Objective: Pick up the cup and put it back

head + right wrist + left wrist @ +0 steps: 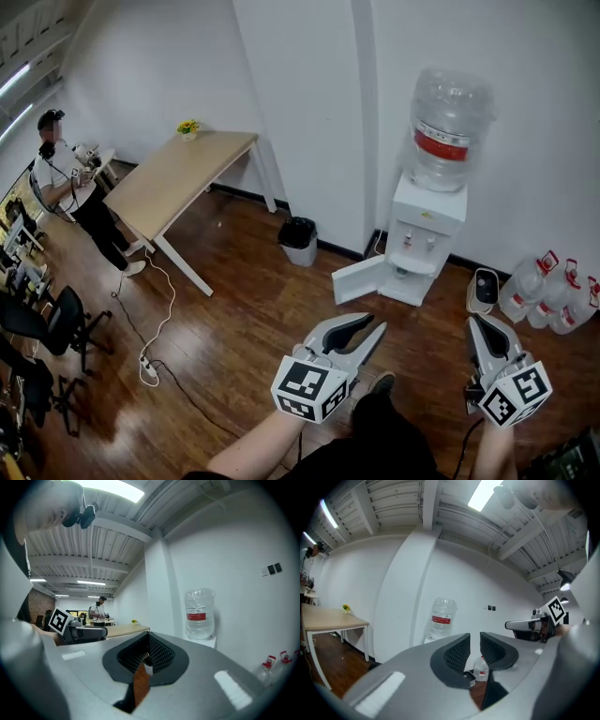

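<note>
A wooden table (178, 173) stands at the left, and a water dispenser (427, 234) stands against the wall ahead. The left gripper (375, 324) has its jaws slightly apart and empty. The right gripper (475, 323) is closed on nothing. The cup cannot be made out; perhaps it is at the dispenser.

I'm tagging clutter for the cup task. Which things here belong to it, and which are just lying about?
Job: left hand-held gripper, right hand-held gripper, probably the water dispenser; no cup can be made out.
Lying about: table, black bin, spare water bottles, power strip.
</note>
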`<state>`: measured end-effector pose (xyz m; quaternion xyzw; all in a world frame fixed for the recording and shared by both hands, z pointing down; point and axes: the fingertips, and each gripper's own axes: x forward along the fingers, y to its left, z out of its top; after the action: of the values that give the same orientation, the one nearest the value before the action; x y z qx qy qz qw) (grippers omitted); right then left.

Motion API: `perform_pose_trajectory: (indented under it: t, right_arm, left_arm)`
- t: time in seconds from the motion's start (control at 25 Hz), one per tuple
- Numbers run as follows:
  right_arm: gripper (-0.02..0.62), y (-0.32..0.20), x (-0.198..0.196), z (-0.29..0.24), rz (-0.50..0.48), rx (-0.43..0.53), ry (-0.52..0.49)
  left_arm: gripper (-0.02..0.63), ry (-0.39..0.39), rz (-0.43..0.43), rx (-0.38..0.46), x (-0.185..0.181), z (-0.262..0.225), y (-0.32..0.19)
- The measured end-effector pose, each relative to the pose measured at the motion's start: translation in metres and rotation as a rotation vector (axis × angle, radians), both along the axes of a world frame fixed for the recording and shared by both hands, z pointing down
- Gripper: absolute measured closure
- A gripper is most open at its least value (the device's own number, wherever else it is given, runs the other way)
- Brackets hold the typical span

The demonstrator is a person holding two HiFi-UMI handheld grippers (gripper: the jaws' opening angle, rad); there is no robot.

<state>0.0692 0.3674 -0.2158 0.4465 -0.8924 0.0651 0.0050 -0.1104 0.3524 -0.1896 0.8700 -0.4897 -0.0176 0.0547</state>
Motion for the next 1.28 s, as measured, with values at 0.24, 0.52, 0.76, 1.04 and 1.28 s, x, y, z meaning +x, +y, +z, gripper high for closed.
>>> perform_pose_trajectory:
  t: [0.24, 0.52, 0.76, 1.04, 1.28]
  right_arm:
    - [0.595, -0.072, -0.002, 0.006, -0.048, 0.009, 0.002]
    - [0.595, -0.157, 0.010, 0.010, -0.013, -0.018, -0.056]
    - [0.595, -0.208, 0.014, 0.002, 0.027, 0.006, -0.068]
    - [0.595, -0.238, 0.014, 0.006, 0.024, 0.013, -0.011]
    - [0.595, -0.254, 0.010, 0.009, 0.039, 0.008, -0.008]
  left_arm:
    - [0.235, -0.116, -0.016, 0.011, -0.001, 0.004, -0.072]
    - [0.224, -0.120, 0.012, 0.006, 0.009, -0.002, -0.155]
    - [0.221, -0.111, 0.006, 0.039, 0.010, -0.004, -0.211]
    - [0.221, -0.081, 0.049, 0.026, 0.022, 0.007, -0.253]
    - [0.221, -0.085, 0.065, 0.040, 0.025, 0.002, -0.279]
